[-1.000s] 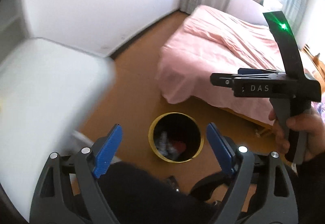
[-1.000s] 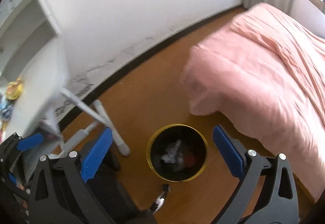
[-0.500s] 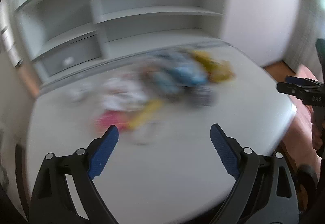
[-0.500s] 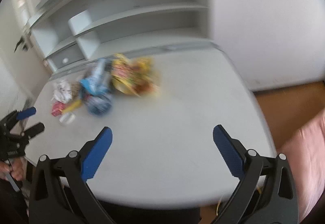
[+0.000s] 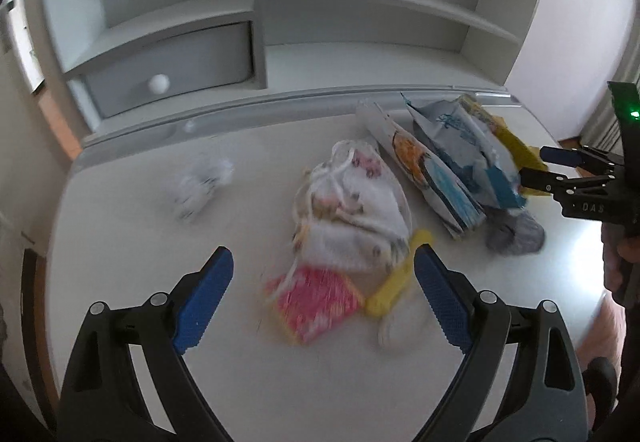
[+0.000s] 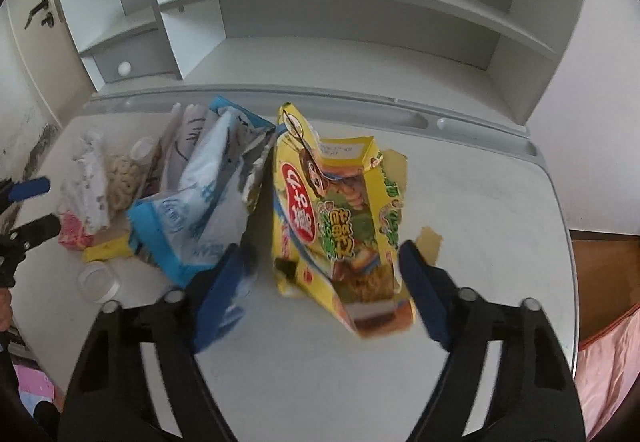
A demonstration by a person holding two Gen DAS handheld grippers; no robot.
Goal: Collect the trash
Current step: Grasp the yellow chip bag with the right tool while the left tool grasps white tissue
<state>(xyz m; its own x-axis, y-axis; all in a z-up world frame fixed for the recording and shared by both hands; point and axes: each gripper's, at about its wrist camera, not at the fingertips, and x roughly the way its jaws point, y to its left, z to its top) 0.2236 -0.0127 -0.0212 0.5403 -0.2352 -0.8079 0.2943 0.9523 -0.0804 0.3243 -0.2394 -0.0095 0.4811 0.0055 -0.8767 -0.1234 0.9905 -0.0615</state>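
Note:
Trash lies in a heap on the white desk [image 5: 120,242]. My left gripper [image 5: 323,256] is open above a crumpled white drawstring bag [image 5: 352,209], a pink wrapper [image 5: 316,302] and a yellow wrapper [image 5: 396,282]. My right gripper [image 6: 320,252] has its jaws closing around a torn yellow snack box [image 6: 340,217]. The box stands between the pads, with a gap still showing on the left side. A blue-and-white carton [image 6: 200,209] leans just left of the box. In the left wrist view the right gripper [image 5: 538,165] reaches in from the right edge.
A crumpled white paper [image 5: 200,185] lies apart at the left. A white lid [image 6: 98,280] sits near the desk's front. Grey shelves [image 6: 320,21] with a small drawer [image 5: 168,65] rise behind the desk. Wooden floor [image 6: 600,266] and pink bedding [image 6: 608,354] show at the right.
Both grippers swung away from the black bin on the floor up to the desk, then closer to the trash heap. The right jaws narrowed around the yellow box.

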